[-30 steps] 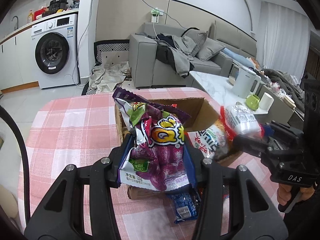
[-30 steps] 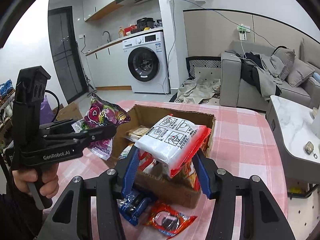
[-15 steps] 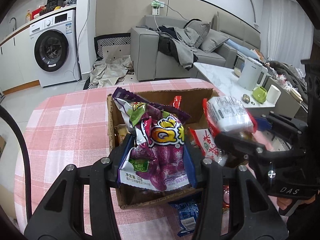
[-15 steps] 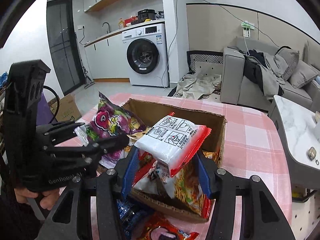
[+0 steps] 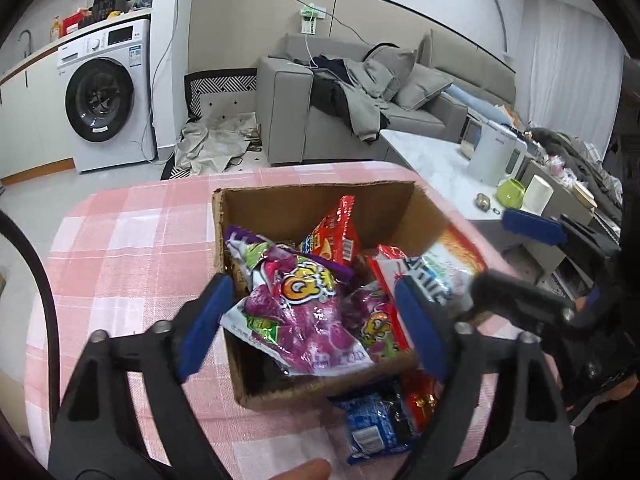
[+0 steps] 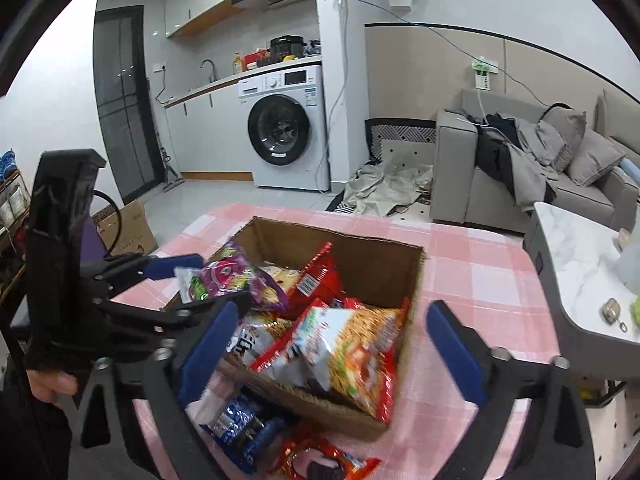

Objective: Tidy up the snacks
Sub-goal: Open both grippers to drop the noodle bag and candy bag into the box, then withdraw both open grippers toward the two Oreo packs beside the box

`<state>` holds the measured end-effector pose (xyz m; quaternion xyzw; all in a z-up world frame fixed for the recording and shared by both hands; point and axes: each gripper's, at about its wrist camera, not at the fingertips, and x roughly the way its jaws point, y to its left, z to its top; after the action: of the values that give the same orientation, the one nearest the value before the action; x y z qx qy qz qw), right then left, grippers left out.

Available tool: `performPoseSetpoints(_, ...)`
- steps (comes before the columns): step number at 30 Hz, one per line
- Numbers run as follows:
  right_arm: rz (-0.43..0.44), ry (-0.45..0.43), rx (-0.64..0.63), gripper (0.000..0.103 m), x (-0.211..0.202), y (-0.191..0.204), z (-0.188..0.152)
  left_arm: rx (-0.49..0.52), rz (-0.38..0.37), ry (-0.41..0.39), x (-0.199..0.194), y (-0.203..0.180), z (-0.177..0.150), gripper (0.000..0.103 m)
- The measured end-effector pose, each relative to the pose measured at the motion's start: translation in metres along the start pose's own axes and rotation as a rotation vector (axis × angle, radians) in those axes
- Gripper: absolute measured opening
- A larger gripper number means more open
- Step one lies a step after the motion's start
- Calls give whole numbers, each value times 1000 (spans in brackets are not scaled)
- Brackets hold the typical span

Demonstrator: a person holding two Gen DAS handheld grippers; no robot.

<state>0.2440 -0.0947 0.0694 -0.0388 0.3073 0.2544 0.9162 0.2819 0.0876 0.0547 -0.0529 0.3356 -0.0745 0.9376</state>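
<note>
With both pairs of jaws opening over the cardboard box, we've got nothing gripped on either side.

Left wrist view, left to right: pink checked tablecloth fills the left of the frame. Our left gripper sits lower centre, blue pads spread wide; the purple candy bag lies between them in the near part of the box, pads not pressing on it. A red packet stands behind it, mid-box. Right of centre, the noodle packet lies blurred at the box's right side. Our right gripper comes in from the right edge, jaws wide apart. At bottom centre, outside the box's near wall, a blue packet lies on the cloth.

Right wrist view, left to right: left gripper at left-centre, a hand on its grip at lower left. Purple bag at the box's left side. Noodle packet at centre, leaning over the near rim, between the right gripper's spread pads and clear of both. A red wrapper lies on the cloth at the bottom edge.
</note>
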Motion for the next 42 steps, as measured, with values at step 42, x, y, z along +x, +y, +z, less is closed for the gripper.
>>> performPoseSetpoints(42, -44, 284, 185, 103, 20, -16, -131, 13, 57, 127, -20, -7, -113, 102)
